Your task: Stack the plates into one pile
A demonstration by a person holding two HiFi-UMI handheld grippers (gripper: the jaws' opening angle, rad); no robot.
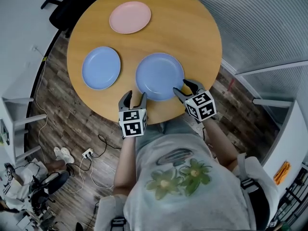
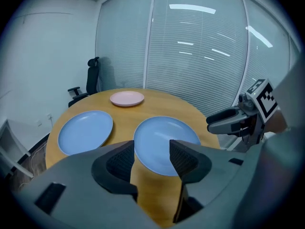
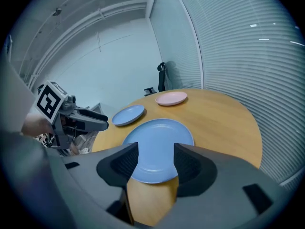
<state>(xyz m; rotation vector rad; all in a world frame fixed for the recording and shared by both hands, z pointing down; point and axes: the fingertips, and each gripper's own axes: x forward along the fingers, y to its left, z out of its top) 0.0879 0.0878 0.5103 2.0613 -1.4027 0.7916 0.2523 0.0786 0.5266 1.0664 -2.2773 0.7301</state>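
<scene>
Three plates lie apart on the round wooden table (image 1: 192,28): a pink plate (image 1: 130,17) at the far side, a blue plate (image 1: 101,67) at the left, and a second blue plate (image 1: 160,76) close to the near edge. My left gripper (image 1: 134,99) stands open just in front of the near blue plate's (image 2: 164,142) left rim, nothing between its pads. My right gripper (image 1: 186,88) is open at that plate's (image 3: 159,147) right rim, also holding nothing. Each gripper view looks across the near blue plate toward the other blue plate (image 3: 127,114) and the pink plate (image 2: 127,98).
A black office chair (image 1: 67,8) stands behind the table at the far left. Cables and a power strip (image 1: 87,153) lie on the wood floor beside shoes (image 1: 62,154). A glass wall with blinds (image 2: 200,56) runs behind the table.
</scene>
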